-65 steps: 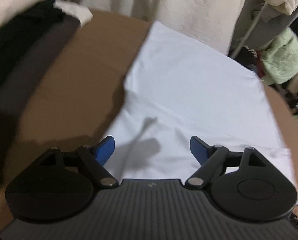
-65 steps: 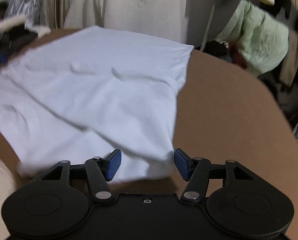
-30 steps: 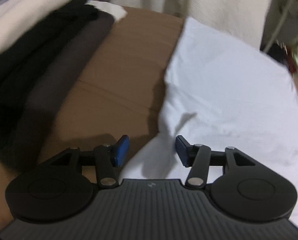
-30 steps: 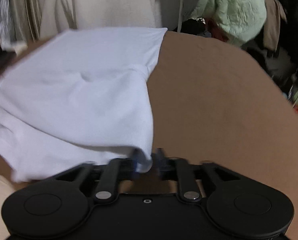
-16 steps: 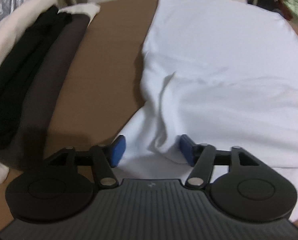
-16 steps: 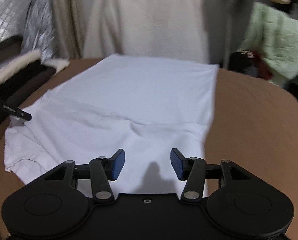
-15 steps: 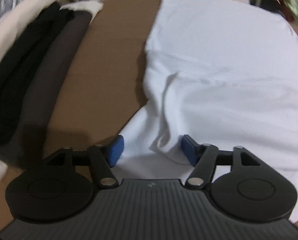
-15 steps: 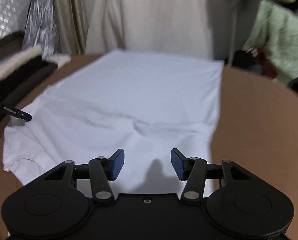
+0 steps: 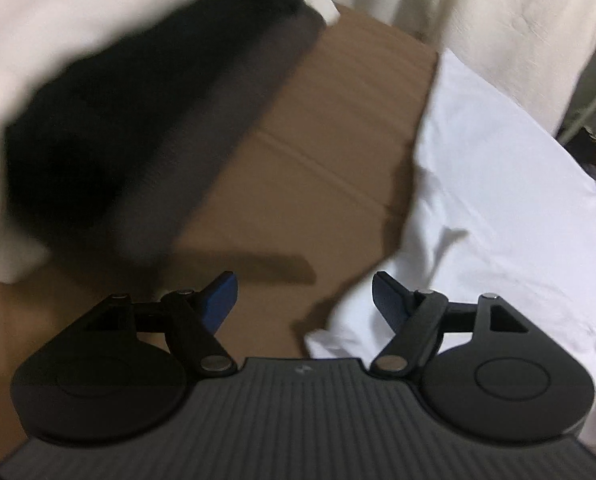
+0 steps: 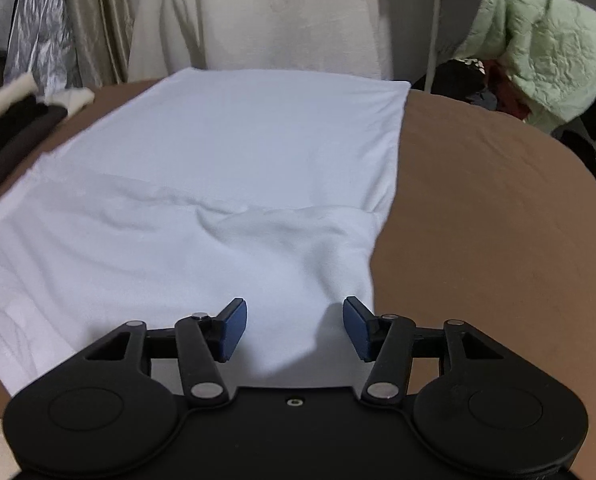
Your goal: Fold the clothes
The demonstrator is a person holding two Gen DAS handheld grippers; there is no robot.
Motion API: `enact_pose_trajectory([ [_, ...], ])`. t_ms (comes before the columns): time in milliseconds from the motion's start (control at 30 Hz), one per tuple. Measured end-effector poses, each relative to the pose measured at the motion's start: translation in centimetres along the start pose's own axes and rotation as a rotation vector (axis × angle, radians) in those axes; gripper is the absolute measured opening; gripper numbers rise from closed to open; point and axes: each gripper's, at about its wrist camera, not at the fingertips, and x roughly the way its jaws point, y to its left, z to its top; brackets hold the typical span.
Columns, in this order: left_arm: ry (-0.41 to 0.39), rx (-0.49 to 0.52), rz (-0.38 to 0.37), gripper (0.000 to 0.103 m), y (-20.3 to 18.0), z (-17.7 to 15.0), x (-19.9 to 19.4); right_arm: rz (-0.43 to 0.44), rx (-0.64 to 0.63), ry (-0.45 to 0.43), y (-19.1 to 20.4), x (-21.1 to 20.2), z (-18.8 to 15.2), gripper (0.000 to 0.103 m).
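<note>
White shirt (image 10: 225, 184) flat on brown table (image 10: 498, 216); both grippers empty, fingers apart.

No readable text, label, brand, number or sign is found in either view. A small pale mark (image 9: 300, 369) is seen on the ribbed grey housing of the left claw (image 9: 302, 300), at 12 o'clock on its top edge; it is too small and blurred to be read as a logo or letter. Nothing is printed on the white garment (image 10: 217, 184), the brown bench (image 10: 498, 220), or the black body of the right claw (image 10: 293, 328). The hanging fabrics at 12 o'clock in the right view are unmarked as far as can be told.
</note>
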Motion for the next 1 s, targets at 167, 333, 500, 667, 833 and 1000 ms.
enact_pose_trajectory([
  [167,0.024,0.195,0.039,0.068,-2.9,-2.5,2.9,0.114,0.133,0.049,-2.6,2.1,1.7,0.077],
  [333,0.007,0.149,0.119,0.005,-2.6,-3.2,1.6,0.170,0.135,0.082,-3.1,3.8,2.7,0.079],
  [500,-0.008,0.098,0.198,0.000,-2.2,-3.8,0.3,0.182,0.115,0.079,-3.3,4.0,2.0,0.082],
  [667,0.000,-0.009,0.214,0.003,-0.7,-3.5,-0.7,0.174,0.097,0.094,-4.3,4.3,1.8,0.084],
  [833,-0.048,-0.011,0.186,0.055,-1.7,-3.0,-2.6,0.176,0.119,0.052,-4.9,3.2,3.5,0.084],
  [1000,-0.084,0.051,0.131,0.055,-3.7,-2.6,-3.3,0.189,0.130,0.012,-6.0,3.0,5.9,0.084],
])
